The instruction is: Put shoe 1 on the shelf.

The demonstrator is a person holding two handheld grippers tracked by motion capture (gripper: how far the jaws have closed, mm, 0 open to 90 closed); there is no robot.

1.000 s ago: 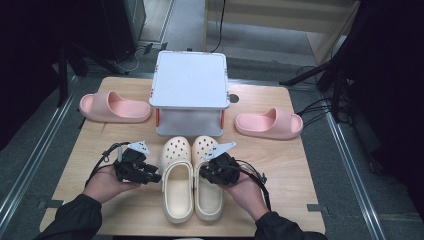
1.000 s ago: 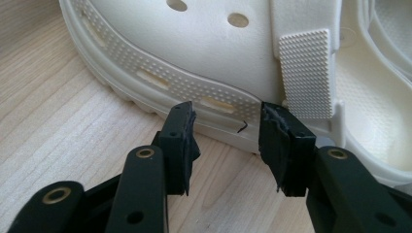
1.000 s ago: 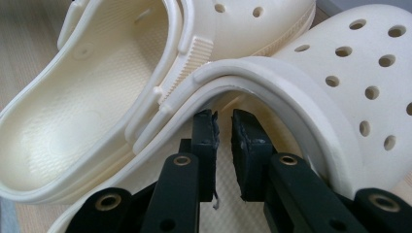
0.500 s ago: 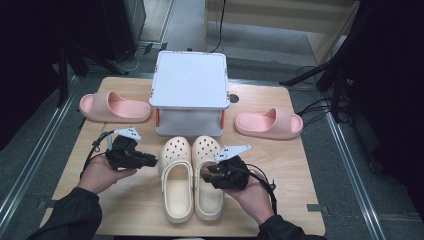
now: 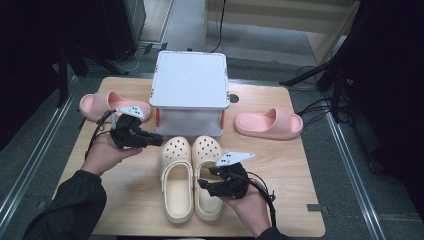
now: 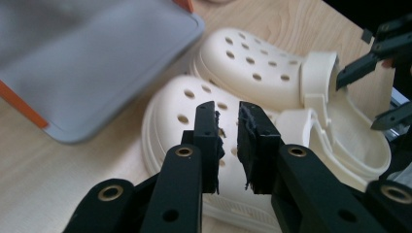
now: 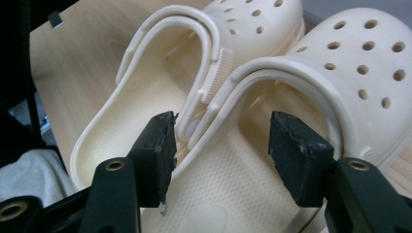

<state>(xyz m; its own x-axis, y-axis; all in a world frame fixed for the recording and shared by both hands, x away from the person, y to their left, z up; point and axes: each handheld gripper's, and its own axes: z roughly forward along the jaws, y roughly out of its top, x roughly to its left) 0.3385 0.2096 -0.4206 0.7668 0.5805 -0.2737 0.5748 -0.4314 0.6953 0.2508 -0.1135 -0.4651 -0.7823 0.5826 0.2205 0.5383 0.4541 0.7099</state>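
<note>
The 2 cream clogs (image 5: 192, 175) sit side by side in the near middle of the table (image 5: 280, 150). The right gripper (image 5: 212, 186) has just been opening wide, with nothing squeezed between its jaws. The left gripper (image 5: 157, 140) has just been closing to a narrow gap, empty. If the right jaws bump the clogs' touching inner walls, both could slide.

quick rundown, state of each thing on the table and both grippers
left gripper: nearly closed, nothing between the jaws, beside the clogs
right gripper: open over the right clog, not gripping
cream clogs: side by side, flat, toes toward the box
white box: lid on
pink slides: apart, one each side of the box
</note>
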